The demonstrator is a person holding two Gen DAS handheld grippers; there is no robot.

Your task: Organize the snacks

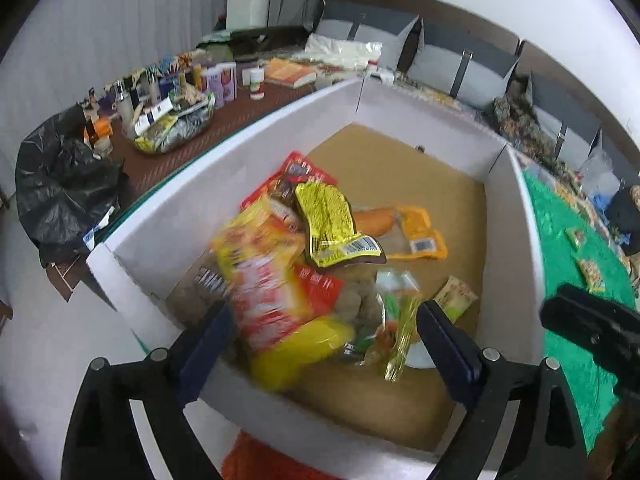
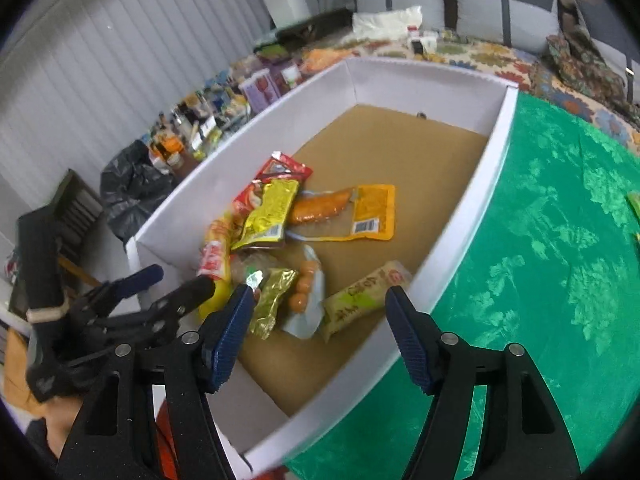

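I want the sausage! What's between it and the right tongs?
In the right wrist view, bare brown box floor lies between the right tongs and the sausage pack.

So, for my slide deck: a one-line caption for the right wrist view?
Open right gripper over a white box of snack packets on green cloth.

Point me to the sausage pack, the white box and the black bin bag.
sausage pack (image 2: 374, 210): right wrist view, on its orange label half.
white box (image 2: 472, 196): right wrist view, on the right wall's rim.
black bin bag (image 1: 60, 188): left wrist view, on its crumpled middle.
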